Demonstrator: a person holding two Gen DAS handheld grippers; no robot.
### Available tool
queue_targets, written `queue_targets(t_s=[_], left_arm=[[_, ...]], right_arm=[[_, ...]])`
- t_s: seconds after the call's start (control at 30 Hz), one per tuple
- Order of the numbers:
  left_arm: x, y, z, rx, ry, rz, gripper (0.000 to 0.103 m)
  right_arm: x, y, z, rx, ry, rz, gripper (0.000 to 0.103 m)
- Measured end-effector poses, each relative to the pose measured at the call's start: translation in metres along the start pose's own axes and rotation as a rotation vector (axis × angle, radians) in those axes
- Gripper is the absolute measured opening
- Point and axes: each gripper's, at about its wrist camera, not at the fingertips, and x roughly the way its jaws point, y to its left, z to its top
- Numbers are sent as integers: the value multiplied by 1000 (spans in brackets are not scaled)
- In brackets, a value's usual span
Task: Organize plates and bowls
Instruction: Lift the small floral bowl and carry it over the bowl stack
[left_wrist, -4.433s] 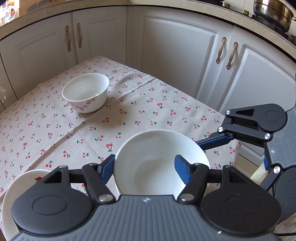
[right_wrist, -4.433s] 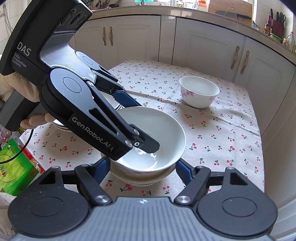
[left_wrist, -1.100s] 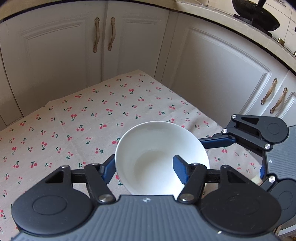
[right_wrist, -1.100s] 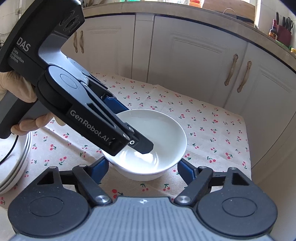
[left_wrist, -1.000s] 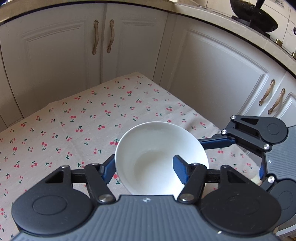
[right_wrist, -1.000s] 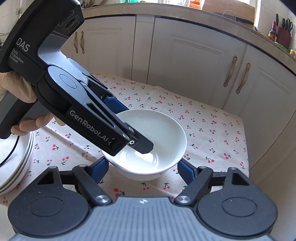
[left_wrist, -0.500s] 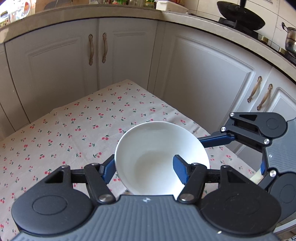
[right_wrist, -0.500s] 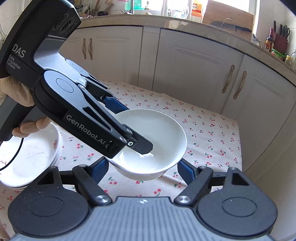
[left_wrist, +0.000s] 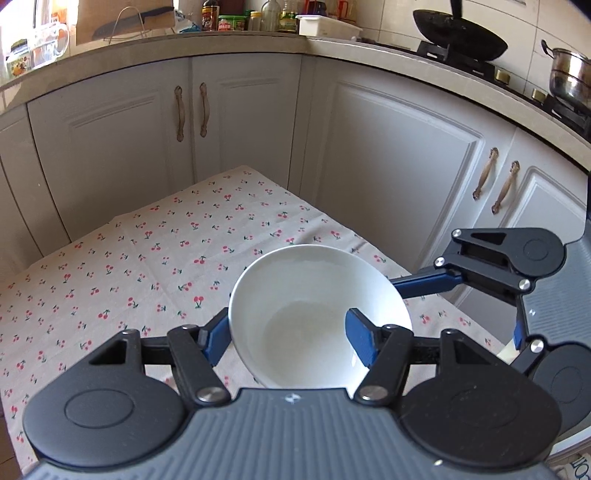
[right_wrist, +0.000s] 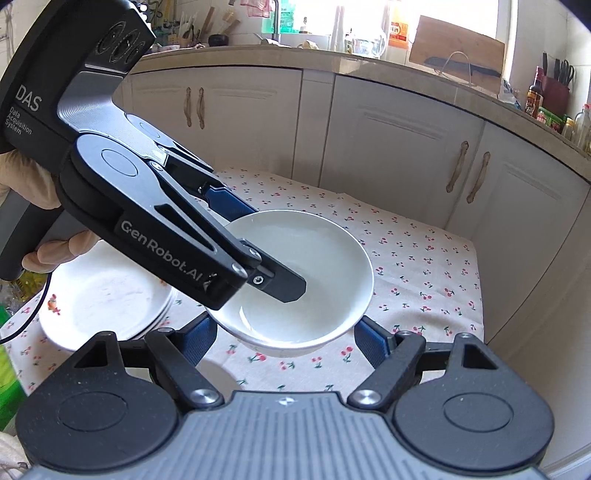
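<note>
- The left tool (left_wrist: 288, 334) is clamped on the rim of a white bowl (left_wrist: 314, 314) — one blue finger (left_wrist: 364, 341) sits inside against the wall, the other (left_wrist: 218, 334) presses the outside
- The bowl hangs in the air above the bench (left_wrist: 147, 258), clear of the cherry-print cloth
- In the right wrist view the same bowl (right_wrist: 310, 280) shows with the left tool (right_wrist: 258, 251) reaching in from the upper left, a gloved hand (right_wrist: 40, 221) on its handle
- The right tool (right_wrist: 284, 341) has its blue fingers (right_wrist: 373, 341) on either side of the bowl's lower part, low and close; whether its pads touch the bowl I cannot tell
- A stack of white plates (right_wrist: 107, 295) lies on the cloth to the left of the bowl in the right wrist view, partly behind the left tool
- White cupboard doors (left_wrist: 388, 166) with bronze handles stand behind the bench
- On the kitchen worktop above sit a black wok (left_wrist: 460, 46) and a steel pot (left_wrist: 569, 79) — bottles and jars (left_wrist: 240, 20) stand further left
</note>
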Motion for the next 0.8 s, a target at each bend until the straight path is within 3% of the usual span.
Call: queue_targets(t_s=[0.8], left_arm=[[-37, -42, -48, -25, 12, -31, 65]], right_arm=[[-57, 44, -38, 12, -10, 19, 85]])
